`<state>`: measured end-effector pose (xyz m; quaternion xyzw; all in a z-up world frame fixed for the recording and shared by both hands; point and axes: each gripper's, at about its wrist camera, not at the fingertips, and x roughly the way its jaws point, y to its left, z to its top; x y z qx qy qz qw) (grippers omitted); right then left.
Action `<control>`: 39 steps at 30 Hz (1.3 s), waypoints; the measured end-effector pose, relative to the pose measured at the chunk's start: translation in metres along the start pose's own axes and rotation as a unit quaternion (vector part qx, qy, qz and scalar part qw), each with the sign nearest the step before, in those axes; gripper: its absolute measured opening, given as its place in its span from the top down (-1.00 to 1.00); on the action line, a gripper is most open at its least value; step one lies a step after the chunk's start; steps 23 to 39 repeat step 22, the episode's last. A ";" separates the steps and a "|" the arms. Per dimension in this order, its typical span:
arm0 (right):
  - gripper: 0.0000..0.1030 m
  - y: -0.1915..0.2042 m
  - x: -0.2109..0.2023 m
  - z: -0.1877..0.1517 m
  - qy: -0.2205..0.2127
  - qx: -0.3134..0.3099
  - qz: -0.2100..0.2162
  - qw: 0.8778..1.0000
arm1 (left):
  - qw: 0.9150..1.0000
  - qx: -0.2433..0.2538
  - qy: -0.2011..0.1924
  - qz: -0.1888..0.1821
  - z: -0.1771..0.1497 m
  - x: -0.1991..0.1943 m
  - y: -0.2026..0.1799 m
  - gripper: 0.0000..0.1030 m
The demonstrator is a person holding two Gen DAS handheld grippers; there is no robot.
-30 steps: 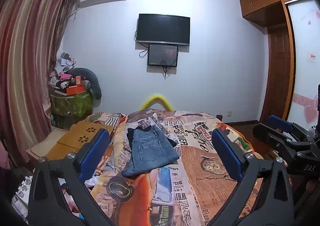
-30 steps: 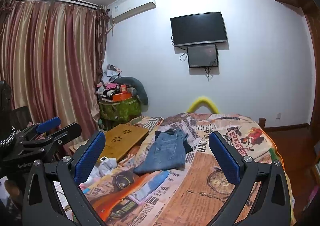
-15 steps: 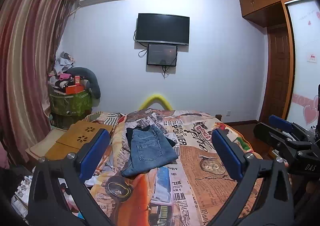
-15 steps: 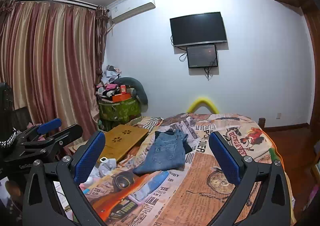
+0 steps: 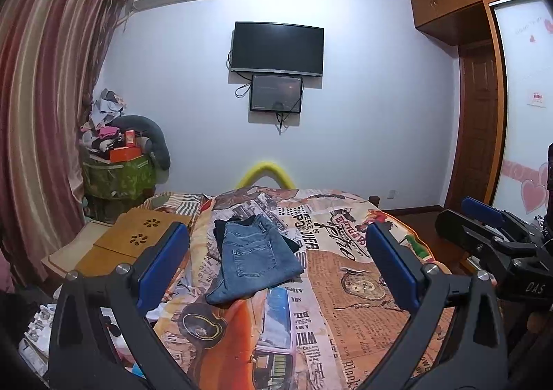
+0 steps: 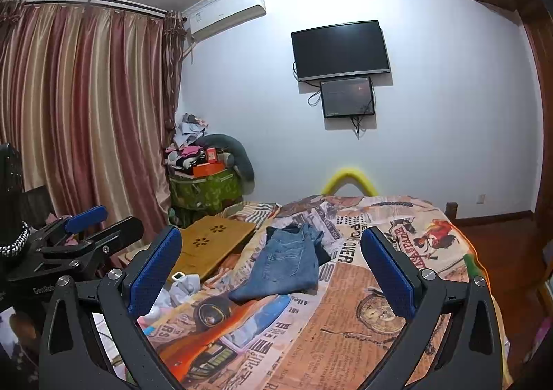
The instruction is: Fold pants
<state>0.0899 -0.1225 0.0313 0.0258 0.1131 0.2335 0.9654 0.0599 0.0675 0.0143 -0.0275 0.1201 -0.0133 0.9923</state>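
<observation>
Your left gripper (image 5: pixel 276 269) is held above the near end of the bed (image 5: pixel 363 303), jaws spread wide and holding nothing. Your right gripper (image 6: pixel 273 272) is in the same state: jaws wide apart, nothing between them, raised over the near part of the bed. Each gripper shows at the edge of the other's view, the right one at the far right of the left wrist view and the left one at the far left of the right wrist view.

The pants (image 5: pixel 254 262) are blue jeans, lying folded into a compact shape on the patterned bedspread, towards the far left part of the bed. They rest on top of a dark garment (image 5: pixel 221 234) that sticks out at their far end. Both grippers are well apart from them.

To the left of the bed you have a wooden lap desk (image 5: pixel 138 241), and further off in the corner a green box (image 5: pixel 115 179) piled with clutter beside the striped curtain (image 5: pixel 41 96). A television (image 5: pixel 277 48) hangs on the far wall with a smaller screen (image 5: pixel 275 93) just below it.
</observation>
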 end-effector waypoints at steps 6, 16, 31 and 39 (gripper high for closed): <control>-1.00 0.000 0.000 0.000 0.001 0.003 -0.001 1.000 | 1.000 0.007 0.004 -0.006 -0.001 0.001 -0.002 -1.00; -1.00 0.002 0.001 -0.001 0.002 0.005 -0.003 1.000 | 1.000 0.022 0.007 -0.010 -0.004 -0.001 -0.005 -1.00; -1.00 0.005 0.002 -0.002 0.003 0.006 -0.004 1.000 | 1.000 0.017 0.009 -0.015 -0.003 -0.002 -0.003 -1.00; -1.00 0.005 0.002 -0.002 0.003 0.006 -0.004 1.000 | 1.000 0.017 0.009 -0.015 -0.003 -0.002 -0.003 -1.00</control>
